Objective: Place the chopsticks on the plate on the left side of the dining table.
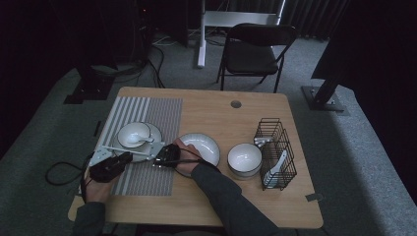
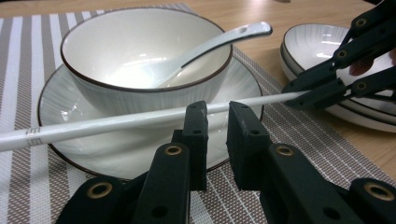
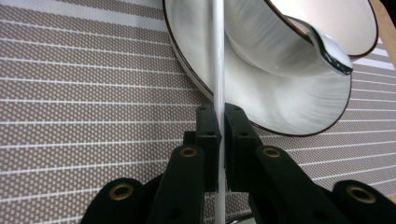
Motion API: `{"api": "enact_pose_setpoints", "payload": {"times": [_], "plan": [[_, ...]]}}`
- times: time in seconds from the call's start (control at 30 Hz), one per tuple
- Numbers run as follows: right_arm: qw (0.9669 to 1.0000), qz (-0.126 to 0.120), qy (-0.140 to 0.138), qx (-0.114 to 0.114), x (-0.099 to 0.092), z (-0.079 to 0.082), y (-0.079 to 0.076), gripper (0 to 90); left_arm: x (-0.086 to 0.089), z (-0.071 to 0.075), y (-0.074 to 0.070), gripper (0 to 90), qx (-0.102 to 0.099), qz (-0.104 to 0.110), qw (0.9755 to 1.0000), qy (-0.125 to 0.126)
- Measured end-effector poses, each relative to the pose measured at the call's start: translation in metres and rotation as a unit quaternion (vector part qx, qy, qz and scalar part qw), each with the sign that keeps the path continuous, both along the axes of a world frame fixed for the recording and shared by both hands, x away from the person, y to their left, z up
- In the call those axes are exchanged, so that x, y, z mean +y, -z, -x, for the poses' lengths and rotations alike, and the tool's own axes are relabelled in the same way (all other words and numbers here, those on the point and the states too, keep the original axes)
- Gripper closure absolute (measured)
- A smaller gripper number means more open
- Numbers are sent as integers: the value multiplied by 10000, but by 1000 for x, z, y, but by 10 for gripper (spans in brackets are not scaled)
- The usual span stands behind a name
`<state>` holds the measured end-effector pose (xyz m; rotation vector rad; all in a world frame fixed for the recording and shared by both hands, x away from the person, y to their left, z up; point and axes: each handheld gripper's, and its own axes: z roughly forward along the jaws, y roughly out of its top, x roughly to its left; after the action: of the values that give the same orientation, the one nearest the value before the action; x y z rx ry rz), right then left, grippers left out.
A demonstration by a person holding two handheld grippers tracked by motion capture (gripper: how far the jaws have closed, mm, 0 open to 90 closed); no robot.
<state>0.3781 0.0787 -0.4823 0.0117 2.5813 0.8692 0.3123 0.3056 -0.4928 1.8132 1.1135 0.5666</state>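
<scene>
The right gripper (image 3: 218,140) has its two black jaws squeezed tight on a thin white chopstick (image 3: 218,56). You can see the same grip from the left gripper view, where the right gripper (image 2: 299,99) pinches the far tip of the stick. It holds the end so the rest of the stick is free to be laid down.

The left gripper (image 2: 217,135) has its jaws close together, with only a small gap between them. The chopstick (image 2: 116,122) passes just behind their tips, and I cannot tell if they touch it. It looks like this gripper is there to steady the stick, but it does not hold it.

The stick is long and straight. In the left gripper view it runs from side to side, a bit higher at the held end. It sits in front of the bowl (image 2: 144,60), over the edge of the plate (image 2: 60,130) under it. A spoon (image 2: 205,49) rests inside the bowl.

All this is on the striped mat (image 1: 147,110) on the wooden table (image 1: 216,196). I think the stick is being set down beside the plate
</scene>
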Motion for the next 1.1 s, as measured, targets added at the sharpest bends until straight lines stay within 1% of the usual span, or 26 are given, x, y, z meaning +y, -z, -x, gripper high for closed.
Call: {"api": "enact_pose_setpoints", "payload": {"times": [0.1, 0.3, 0.67, 0.77, 0.83, 0.87, 0.93, 1.1], "plan": [[10000, 62, -9, -56, 1, 0, 1, 860, -2, -2, 2, 796, 35, 5, 10000, 6], [9998, 156, -14, -80, 8, 0, 1, 859, -7, -6, 5, 805, 104, -16, 9999, 35], [9997, 224, 29, -27, 14, -3, 7, 854, -10, -8, 9, 808, 160, -31, 9998, 62], [9998, 167, 73, -35, 14, -4, 6, 828, -10, -9, 10, 811, 176, -27, 9998, 63], [9999, 113, 86, 22, 13, -4, 5, 766, -11, -9, 10, 812, 181, -34, 9998, 65], [9999, 103, 58, 89, 12, -5, 4, 747, -11, -9, 10, 812, 186, -38, 9998, 63], [9999, 70, 14, 104, 10, -4, 3, 720, -12, -10, 11, 812, 182, -36, 9998, 68], [9998, 74, 1, 159, 4, -4, 1, 720, -13, -11, 12, 812, 209, -57, 9997, 61]]}}
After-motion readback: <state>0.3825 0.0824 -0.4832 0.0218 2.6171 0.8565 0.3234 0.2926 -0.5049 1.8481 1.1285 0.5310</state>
